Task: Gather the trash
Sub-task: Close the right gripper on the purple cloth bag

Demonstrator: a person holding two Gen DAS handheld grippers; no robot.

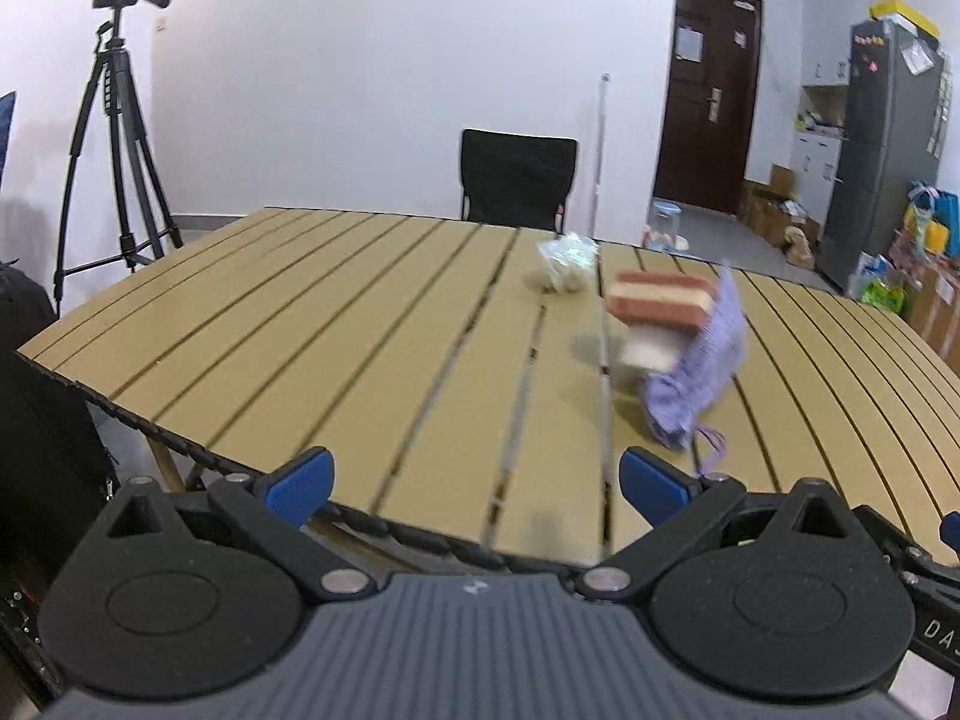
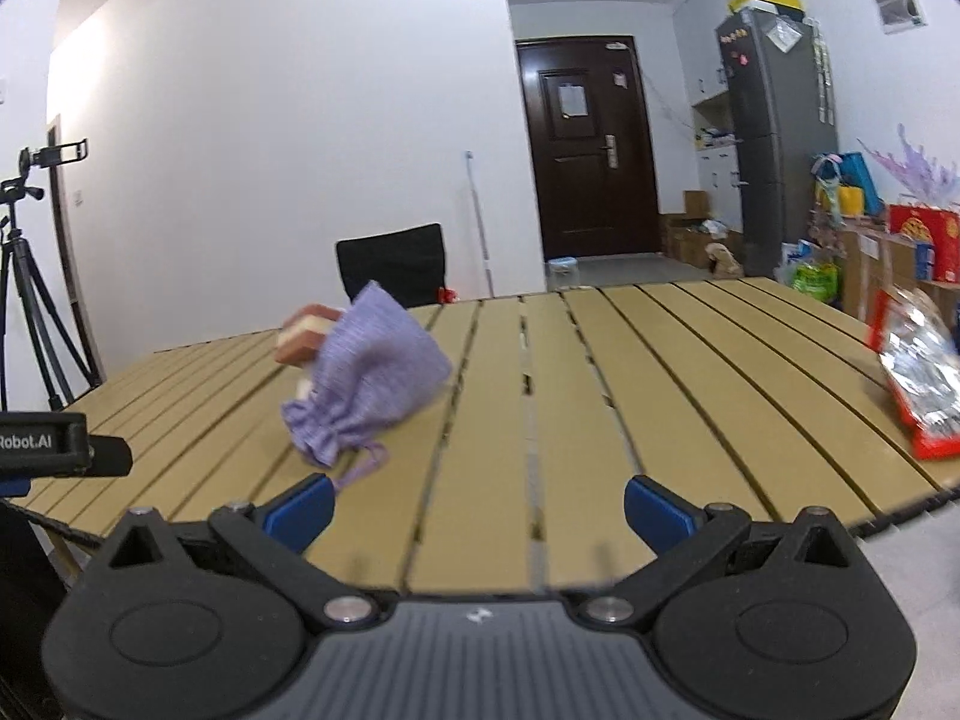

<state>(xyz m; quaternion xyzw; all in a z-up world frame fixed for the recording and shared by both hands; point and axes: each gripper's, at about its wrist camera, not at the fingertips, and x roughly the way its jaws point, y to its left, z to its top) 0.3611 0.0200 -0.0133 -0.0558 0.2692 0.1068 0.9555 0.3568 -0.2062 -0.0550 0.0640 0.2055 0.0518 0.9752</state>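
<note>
Both grippers, left (image 1: 474, 483) and right (image 2: 477, 510), hover at the table's (image 2: 600, 390) near edge, jaws wide apart and empty. The red snack wrapper (image 2: 918, 384) lies by the right edge, nearer the right gripper; the crumpled wrapper (image 1: 564, 261) lies toward the far edge.

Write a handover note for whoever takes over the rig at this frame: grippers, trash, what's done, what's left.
Left hand-held gripper: open, empty, at the table's near edge.
Right hand-held gripper: open, empty, likewise.
Purple pouch mid-table, leaning on a pink-and-cream block.
Crumpled wrapper beyond them.
Red foil packet at the right edge.
Done: nothing collected.
Left: all trash; no bin in view.
</note>
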